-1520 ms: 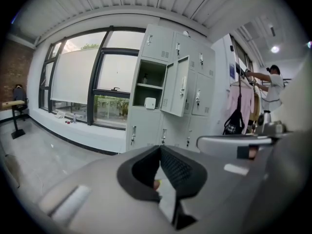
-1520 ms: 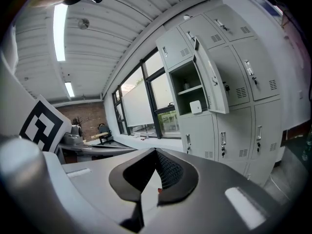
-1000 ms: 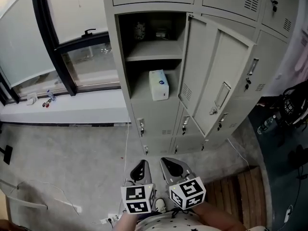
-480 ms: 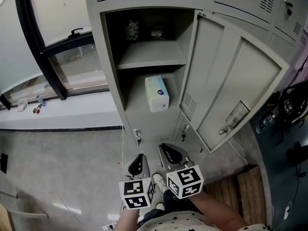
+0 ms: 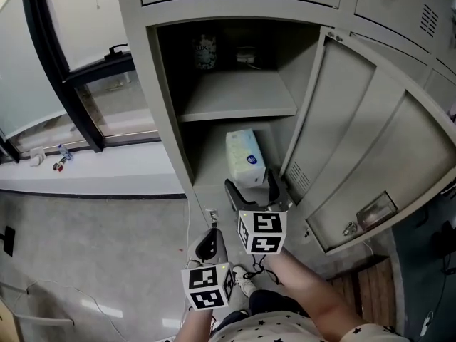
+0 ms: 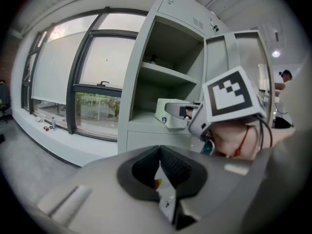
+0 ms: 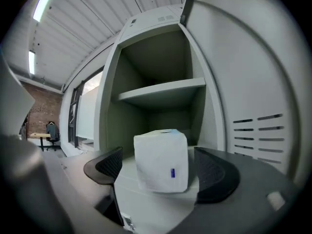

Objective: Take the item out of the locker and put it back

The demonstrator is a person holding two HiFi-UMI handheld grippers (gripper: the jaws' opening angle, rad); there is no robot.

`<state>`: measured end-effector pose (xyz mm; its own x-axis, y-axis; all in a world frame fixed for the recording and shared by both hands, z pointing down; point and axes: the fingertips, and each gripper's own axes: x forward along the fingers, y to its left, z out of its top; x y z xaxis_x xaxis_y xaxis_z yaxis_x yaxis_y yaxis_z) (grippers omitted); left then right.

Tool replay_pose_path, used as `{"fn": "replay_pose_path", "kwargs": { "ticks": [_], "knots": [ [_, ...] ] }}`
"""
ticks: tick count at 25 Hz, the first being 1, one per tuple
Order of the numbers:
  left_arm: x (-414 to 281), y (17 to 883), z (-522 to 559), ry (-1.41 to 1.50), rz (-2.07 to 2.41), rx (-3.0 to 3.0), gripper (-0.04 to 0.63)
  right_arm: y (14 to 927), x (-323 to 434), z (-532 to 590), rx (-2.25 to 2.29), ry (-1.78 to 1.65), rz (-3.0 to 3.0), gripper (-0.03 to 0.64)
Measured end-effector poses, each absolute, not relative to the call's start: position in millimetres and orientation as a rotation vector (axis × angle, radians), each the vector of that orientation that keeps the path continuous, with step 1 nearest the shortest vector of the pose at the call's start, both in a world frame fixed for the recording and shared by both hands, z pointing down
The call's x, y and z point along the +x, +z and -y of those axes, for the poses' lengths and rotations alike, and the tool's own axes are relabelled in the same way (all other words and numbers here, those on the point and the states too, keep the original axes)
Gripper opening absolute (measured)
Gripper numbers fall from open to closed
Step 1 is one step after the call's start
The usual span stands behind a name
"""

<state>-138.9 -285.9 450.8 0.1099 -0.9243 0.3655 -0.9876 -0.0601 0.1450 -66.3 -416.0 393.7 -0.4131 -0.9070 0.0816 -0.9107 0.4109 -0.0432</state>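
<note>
The tissue pack (image 5: 246,159) lies near the front edge of the locker's (image 5: 153,84) lower compartment. Its near end sits between the right gripper's (image 5: 253,189) jaws, which have just opened, leaving gaps either side. Its long axis runs away from them. Shelf (image 5: 239,95) overhead, open door (image 5: 370,141) to the right. Left gripper (image 5: 209,244), jaws together, hangs back.

1. On the white tissue pack (image 7: 161,160) in the lower locker compartment: a small blue mark (image 7: 172,173) on the near face; too small to read.
2. On the small container (image 5: 205,51) at the far left of the upper shelf: a pale patterned label; print blurred, unreadable.
3. On the far marker cube (image 5: 261,232) and the near marker cube (image 5: 208,286): black-and-white square patterns only; not letters or digits.
4. Elsewhere: no legible word, brand, number or sign.
</note>
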Motion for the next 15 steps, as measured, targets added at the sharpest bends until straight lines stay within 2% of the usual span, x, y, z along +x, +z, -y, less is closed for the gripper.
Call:
{"fn": "replay_pose_path", "kwargs": {
  "ticks": [6, 10, 15],
  "knots": [
    [-151.4, 458.0, 295.4, 0.252, 1.881, 2.002, 0.008, 404.5, -75.4, 453.1, 1.715, 0.161, 2.549, 0.449],
    [-156.5, 460.4, 294.8, 0.258, 1.886, 1.988, 0.008, 405.5, -73.2, 457.4, 1.719, 0.175, 2.535, 0.391],
    [-151.2, 460.5, 289.6, 0.259, 1.871, 2.005, 0.008, 401.9, -67.6, 440.3, 1.684, 0.228, 2.559, 0.377]
  ]
}}
